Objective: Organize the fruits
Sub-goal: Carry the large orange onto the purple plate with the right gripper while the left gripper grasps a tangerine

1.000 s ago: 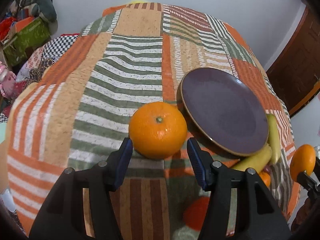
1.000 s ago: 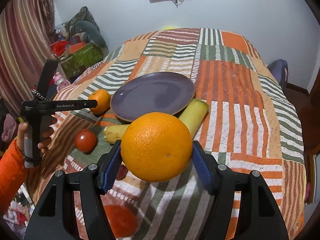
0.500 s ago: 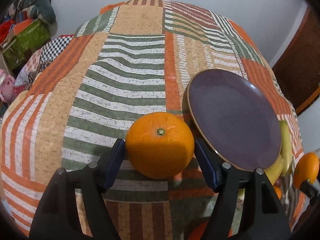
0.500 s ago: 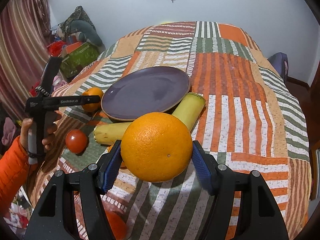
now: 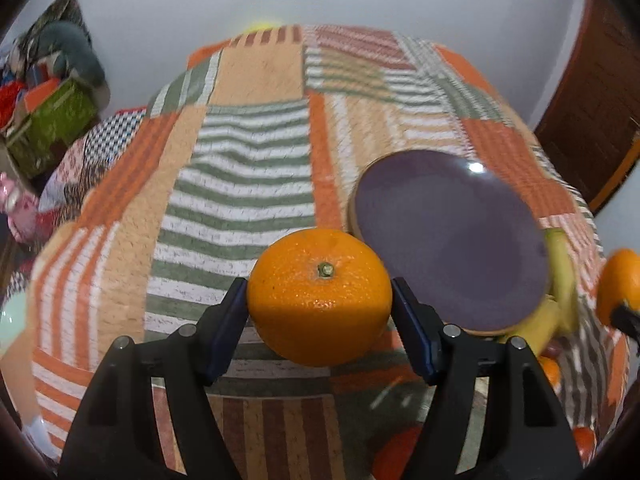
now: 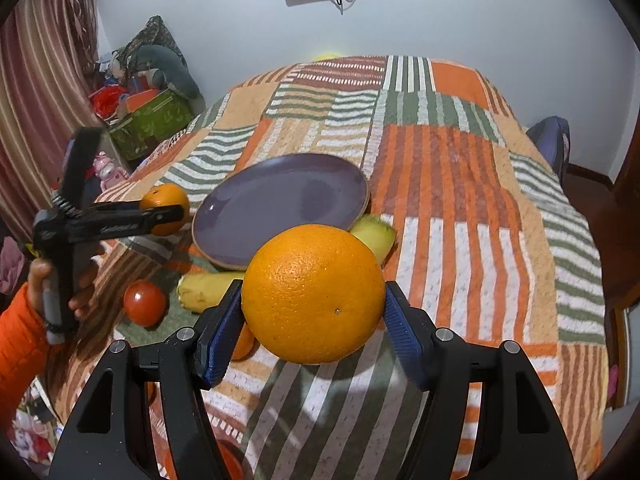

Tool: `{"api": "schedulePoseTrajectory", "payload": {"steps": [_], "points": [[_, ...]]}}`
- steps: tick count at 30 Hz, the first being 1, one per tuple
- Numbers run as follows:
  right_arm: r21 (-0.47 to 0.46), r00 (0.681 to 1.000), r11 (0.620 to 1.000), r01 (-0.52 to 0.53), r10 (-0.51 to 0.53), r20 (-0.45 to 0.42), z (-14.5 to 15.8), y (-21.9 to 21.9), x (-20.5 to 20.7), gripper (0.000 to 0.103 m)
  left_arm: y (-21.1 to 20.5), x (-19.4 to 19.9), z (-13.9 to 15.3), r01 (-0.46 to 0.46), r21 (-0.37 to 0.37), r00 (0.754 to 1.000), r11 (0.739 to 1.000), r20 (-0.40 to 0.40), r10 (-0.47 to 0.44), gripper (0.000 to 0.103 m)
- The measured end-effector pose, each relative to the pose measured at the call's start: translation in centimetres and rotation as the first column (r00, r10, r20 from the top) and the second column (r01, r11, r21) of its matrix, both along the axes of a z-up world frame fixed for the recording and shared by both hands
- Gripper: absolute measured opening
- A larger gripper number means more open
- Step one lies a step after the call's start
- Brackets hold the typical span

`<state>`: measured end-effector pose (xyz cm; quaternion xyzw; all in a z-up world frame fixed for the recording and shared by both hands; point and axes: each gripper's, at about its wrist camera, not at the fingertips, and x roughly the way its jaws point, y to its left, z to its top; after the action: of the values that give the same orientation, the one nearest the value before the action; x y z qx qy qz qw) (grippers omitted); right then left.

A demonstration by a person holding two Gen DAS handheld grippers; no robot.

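My right gripper (image 6: 313,338) is clenched on a large, pebbly orange (image 6: 313,294) held above the striped quilt (image 6: 460,184), angled downward. My left gripper (image 5: 319,330) grasps a smaller stemmed mandarin (image 5: 319,296), raised just left of the purple plate (image 5: 452,236). Bananas (image 6: 208,290) and a tomato (image 6: 144,303) lie near the plate.

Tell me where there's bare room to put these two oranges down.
The purple plate is bare. The bedspread is free to its right and beyond it toward the wall. It is crowded at the plate's near edge: bananas, a tomato and another orange cluster between the left gripper and right gripper.
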<state>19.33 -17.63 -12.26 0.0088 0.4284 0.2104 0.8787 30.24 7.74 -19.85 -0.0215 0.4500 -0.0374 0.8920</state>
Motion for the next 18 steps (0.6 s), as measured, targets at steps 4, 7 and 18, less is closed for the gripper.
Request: {"api": "schedulePoseTrajectory", "payload": {"steps": [4,7,18], "points": [[-0.017,0.999,1.000,0.001,0.000,0.046,1.4,0.4,1.0,0.064,-0.9,-0.5,1.8,0.037,-0.005,0.999,0.999,0.031,-0.037,0.070],[-0.028,0.997,1.000,-0.002,0.004,0.079,2.5,0.8,2.0,0.064,-1.4,-0.6,2.7,0.050,-0.032,0.998,0.998,0.040,-0.048,0.070],[-0.079,0.997,0.997,-0.019,0.025,0.078,1.8,3.2,5.5,0.064,-3.3,1.9,3.6,0.077,-0.103,0.997,0.992,0.038,-0.073,0.070]]}}
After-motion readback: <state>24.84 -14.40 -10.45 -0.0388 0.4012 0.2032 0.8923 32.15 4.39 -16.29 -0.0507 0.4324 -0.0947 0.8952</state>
